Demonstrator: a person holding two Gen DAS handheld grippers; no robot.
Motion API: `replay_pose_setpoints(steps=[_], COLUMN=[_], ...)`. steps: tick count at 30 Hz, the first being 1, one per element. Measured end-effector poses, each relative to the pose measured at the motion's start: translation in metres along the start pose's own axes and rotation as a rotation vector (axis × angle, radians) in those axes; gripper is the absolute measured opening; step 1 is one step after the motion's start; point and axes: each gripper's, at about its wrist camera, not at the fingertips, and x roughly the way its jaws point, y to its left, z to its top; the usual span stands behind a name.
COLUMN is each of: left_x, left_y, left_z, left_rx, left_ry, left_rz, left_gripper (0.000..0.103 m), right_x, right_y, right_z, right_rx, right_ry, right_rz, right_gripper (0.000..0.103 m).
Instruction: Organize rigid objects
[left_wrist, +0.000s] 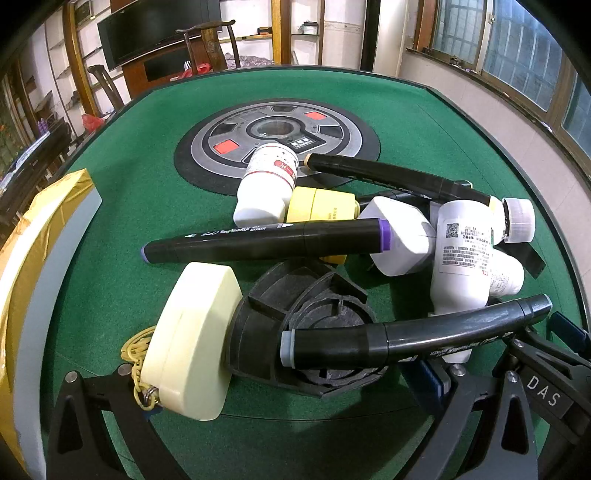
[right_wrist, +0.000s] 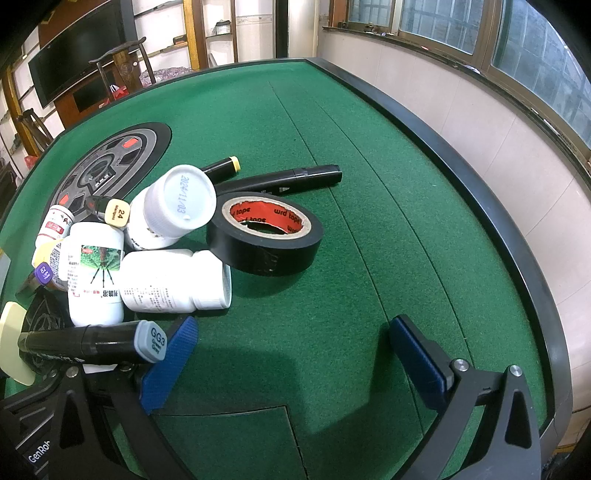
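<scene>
So the green felt surface (right_wrist: 369, 184) has a messy heap on it. In the right wrist view the right gripper (right_wrist: 291, 365) has its blue fingers (right_wrist: 417, 354) spread wide with only bare felt between them, sitting at the bottom of the frame. Left of centre is the pile: white bottles (right_wrist: 173, 206) lying every which way, a roll of black tape (right_wrist: 264, 234) just right of them (red inner core, flat on the felt), and a grey-capped marker (right_wrist: 92, 341) at lower left right by the left-hand finger.

In the left wrist view the left gripper (left_wrist: 291, 398) is at the bottom edge. Its fingers are mostly hidden behind a cream tape-measure case (left_wrist: 195, 339) and that same grey marker, so I can't tell how far apart they are. A purple-capped marker (left_wrist: 266, 240) lies across mid-frame.
</scene>
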Motion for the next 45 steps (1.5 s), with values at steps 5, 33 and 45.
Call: replay_pose_setpoints(steps=[5, 33, 45], left_x=[0.0001, 0.0002, -0.0052], left_y=[-0.0001, -0.0001, 0.0012], left_z=[0.0000, 0.0001, -0.0026], left_rx=[0.000, -0.001, 0.117], left_ry=[0.000, 0.000, 0.074], left_rz=[0.000, 0.000, -0.067], left_gripper=[0.103, 0.103, 0.103], right_x=[-0.0002, -0.0008, -0.0008], right_y=[-0.0002, 0.0003, 0.0019], right_z=[0.0000, -0.0002, 0.0033], right_rx=[0.000, 0.000, 0.005], right_ry=[0.000, -0.001, 0.011], right_rz=[0.000, 0.000, -0.015], right_gripper=[0.103, 0.103, 0.103])
